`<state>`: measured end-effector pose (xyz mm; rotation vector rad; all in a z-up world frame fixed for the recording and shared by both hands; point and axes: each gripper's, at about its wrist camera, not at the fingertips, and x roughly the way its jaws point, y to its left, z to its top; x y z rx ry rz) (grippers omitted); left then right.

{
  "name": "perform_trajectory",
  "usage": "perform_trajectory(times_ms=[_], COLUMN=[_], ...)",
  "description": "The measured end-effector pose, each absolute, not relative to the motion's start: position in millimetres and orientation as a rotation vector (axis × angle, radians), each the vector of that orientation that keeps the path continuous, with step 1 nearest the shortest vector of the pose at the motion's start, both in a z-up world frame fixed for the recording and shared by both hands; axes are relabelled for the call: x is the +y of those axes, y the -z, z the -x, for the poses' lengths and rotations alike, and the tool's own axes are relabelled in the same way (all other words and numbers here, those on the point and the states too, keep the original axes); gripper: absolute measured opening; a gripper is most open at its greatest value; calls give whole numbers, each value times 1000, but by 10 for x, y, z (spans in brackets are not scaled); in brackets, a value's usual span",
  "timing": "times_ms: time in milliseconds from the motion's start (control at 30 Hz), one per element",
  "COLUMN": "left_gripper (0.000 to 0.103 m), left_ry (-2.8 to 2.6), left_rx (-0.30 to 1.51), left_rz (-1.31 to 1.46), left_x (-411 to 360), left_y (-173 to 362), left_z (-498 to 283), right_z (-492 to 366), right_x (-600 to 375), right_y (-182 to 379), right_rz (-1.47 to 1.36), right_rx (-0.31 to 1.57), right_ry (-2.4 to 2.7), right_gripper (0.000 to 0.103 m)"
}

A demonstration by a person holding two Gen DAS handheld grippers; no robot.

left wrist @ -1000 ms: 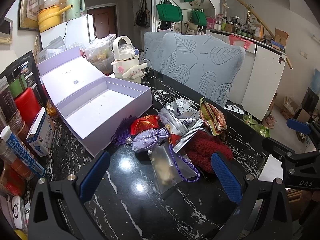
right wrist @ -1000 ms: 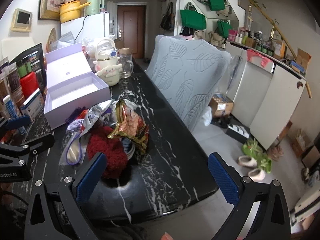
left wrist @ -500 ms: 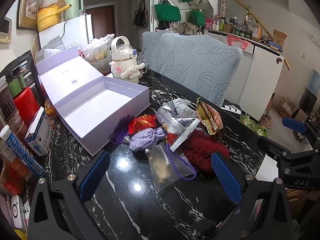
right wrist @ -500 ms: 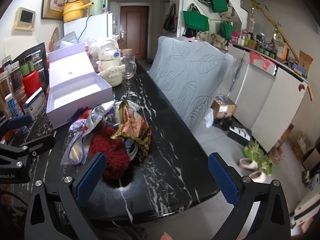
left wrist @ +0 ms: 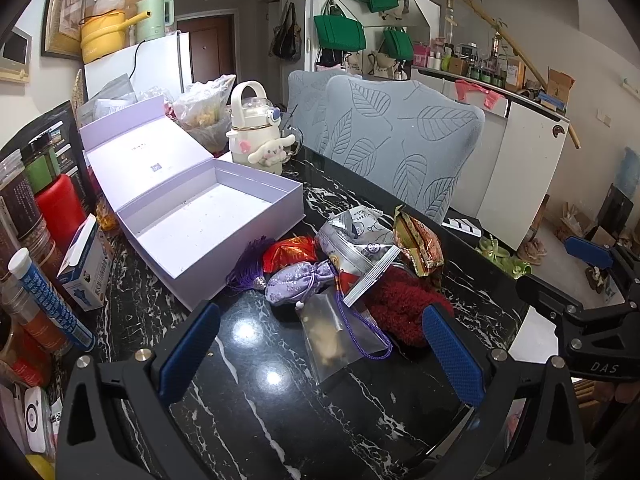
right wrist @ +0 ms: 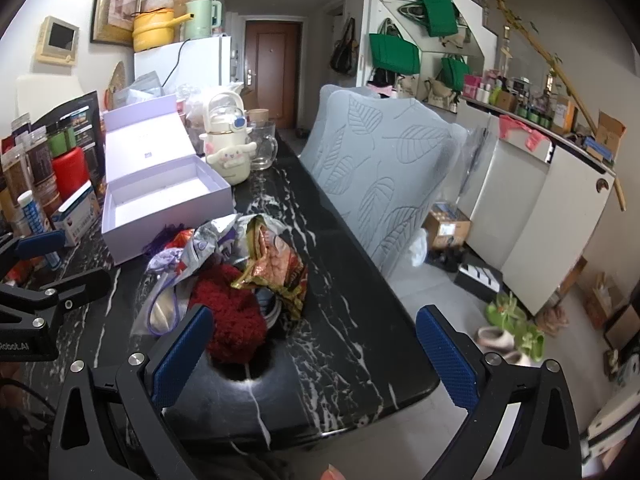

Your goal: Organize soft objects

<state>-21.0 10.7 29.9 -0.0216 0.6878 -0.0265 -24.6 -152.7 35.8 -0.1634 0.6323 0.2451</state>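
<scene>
The lavender box [left wrist: 208, 216] is the biggest thing here, sitting ahead and to the left of the left gripper [left wrist: 320, 352]. Lid flipped all the way back, inside bare and pale, its long side running diagonally away from that gripper toward the far left.

The pile of soft stuff sits right in front of the left gripper, just past its fingertips, at the box's near corner. Fuzzy dark red knit thing [left wrist: 400, 304] is the bulkiest, near the right finger. Then a crinkly silver zip pouch [left wrist: 360, 244], a gold and red foil packet [left wrist: 420, 244] standing up on edge, a clear baggie [left wrist: 336, 332] lying flat with a purple cord [left wrist: 360, 328] looped over it, a lilac embroidered sachet [left wrist: 296, 280] lying sideways with its cinched neck pointing right, and a purple tassel [left wrist: 248, 264] fanned toward the box.

From the right gripper [right wrist: 316, 352], the same pile is ahead and left, red knit thing right by its left finger.

Both grippers are spread wide with nothing between the fingers.

Surface is a glossy black marble table [left wrist: 260, 392] with white veins. Leaf-pattern chairs [left wrist: 400, 152] behind it, cluttered kitchen-ish room, green bags [left wrist: 340, 32] on the wall.
</scene>
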Motion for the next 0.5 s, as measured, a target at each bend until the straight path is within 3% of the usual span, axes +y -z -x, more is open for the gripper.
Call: perform_trajectory(times_ms=[500], left_gripper=[103], left_ry=[37], left_rx=[678], left_rz=[41], left_x=[121], left_y=[-349], left_z=[282], right_z=[318], right_x=[-1540], right_y=[-385], right_rz=[150], right_rx=[617], right_ry=[-264], right_gripper=[103])
